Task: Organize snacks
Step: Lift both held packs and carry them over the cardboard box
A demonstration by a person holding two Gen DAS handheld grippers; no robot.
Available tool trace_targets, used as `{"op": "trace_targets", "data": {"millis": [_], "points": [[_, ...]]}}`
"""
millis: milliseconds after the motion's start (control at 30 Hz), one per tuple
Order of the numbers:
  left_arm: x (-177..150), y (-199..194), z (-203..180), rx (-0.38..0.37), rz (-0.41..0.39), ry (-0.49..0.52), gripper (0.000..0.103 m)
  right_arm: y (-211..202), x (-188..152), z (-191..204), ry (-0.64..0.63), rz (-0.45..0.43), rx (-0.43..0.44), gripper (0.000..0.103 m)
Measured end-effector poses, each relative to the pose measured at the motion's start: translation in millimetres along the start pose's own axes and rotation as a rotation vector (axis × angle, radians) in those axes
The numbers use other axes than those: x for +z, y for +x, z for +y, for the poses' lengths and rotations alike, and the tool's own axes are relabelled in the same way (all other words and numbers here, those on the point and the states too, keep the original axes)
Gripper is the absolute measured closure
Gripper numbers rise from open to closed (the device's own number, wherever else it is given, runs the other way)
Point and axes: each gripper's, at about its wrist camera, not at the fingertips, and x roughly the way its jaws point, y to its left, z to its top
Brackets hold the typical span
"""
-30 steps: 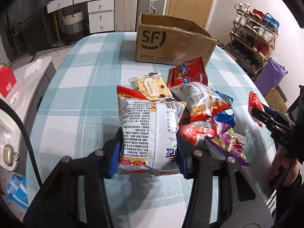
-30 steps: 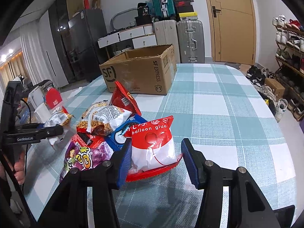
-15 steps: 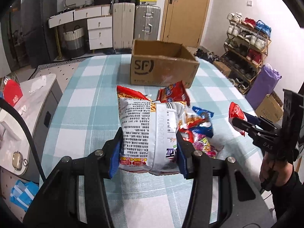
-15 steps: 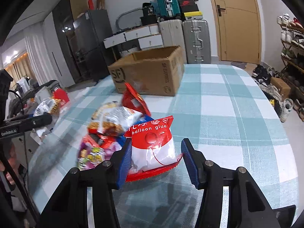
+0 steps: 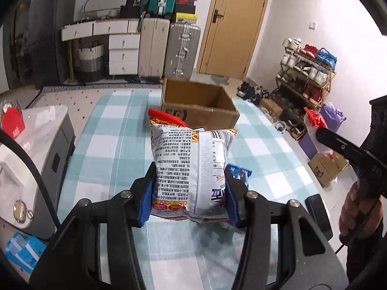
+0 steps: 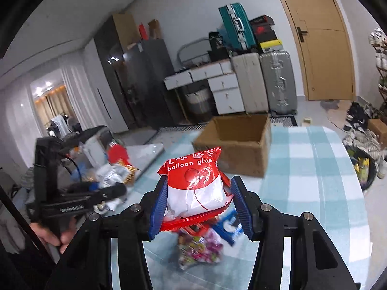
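"balloon glue" on the red-and-white packet [image 6: 194, 188]; "2026010" on the silver bag [image 5: 191, 169].

Each tool is matte black: the left tool [image 5: 189, 193] and right tool [image 6: 199, 205] carry ribbed blue pads [image 6: 158, 207] and round silver screws [image 5: 251, 194] at the pivots. A black cable [image 5: 36, 174] arcs left of the left tool. Faint white lettering marks the left tool's side.
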Motion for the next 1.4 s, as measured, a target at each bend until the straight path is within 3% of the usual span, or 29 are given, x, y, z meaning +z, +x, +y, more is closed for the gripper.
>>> {"op": "trace_targets", "data": {"millis": [200,333,667,933,1067,1233,1300,1400], "points": [[27.5,-13.1,-3.6,-0.102,0.012,-0.013,0.057,-21.5,32.3,25.0,-0.033,-0.048,0.049,0.051],[56.5,-16.0,-9.0,-0.106,0.016,0.018,0.057,-27.2,49.4,31.9,-0.029,-0.049,0.091,0.051],[131.8,-4.1,-19.9,-0.132,0.022,0.02,0.057,-3.8,93.2,21.4,-0.039,-0.046,0.07,0.051],[188.7,42.6,-31.2,-0.112,0.075,0.054,0.057,36.5,129.0,9.4,-0.067,-0.026,0.05,0.051],[214.8,71.2,-22.7,-0.155,0.106,-0.009,0.057,58.6,146.5,3.4,-0.067,-0.018,0.013,0.051],[239.8,111.3,-19.4,-0.088,0.103,0.005,0.057,83.4,165.6,-19.7,0.011,-0.004,0.004,0.051],[245.8,131.6,-15.1,-0.098,0.136,-0.013,0.057,100.3,173.1,-29.1,0.021,0.012,-0.014,0.051],[249.5,159.9,-14.1,-0.044,0.155,0.017,0.056,122.0,179.1,-39.5,0.028,0.039,-0.034,0.051]]}}
